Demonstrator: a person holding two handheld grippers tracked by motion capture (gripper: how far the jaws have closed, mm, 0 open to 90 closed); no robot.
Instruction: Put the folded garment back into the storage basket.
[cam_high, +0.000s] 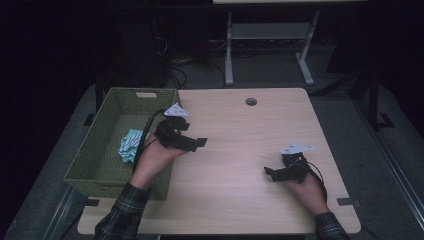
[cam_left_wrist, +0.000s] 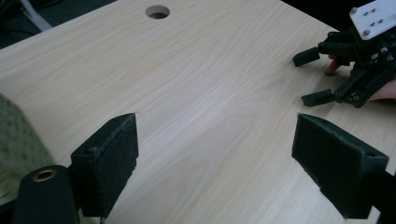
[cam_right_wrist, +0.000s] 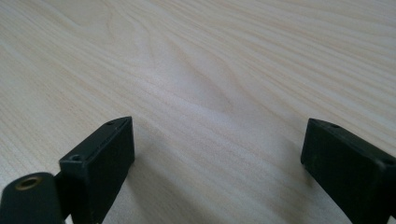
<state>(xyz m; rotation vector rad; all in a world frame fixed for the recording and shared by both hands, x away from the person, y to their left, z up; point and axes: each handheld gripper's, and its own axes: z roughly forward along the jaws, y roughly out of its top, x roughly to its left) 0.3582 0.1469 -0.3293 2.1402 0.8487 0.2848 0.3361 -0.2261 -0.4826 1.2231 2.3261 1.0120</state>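
My left gripper hovers over the wooden table just right of the green woven basket, jaws wide apart with nothing between them. My right gripper rests low near the table's front right, also open and empty. From the left gripper view the right gripper shows across the table with a fingertip behind it. A teal and white cloth lies inside the basket.
A round cable hole is in the table's far edge. Grey desk legs and cables stand on the floor beyond the table. Bare wood lies between the two grippers.
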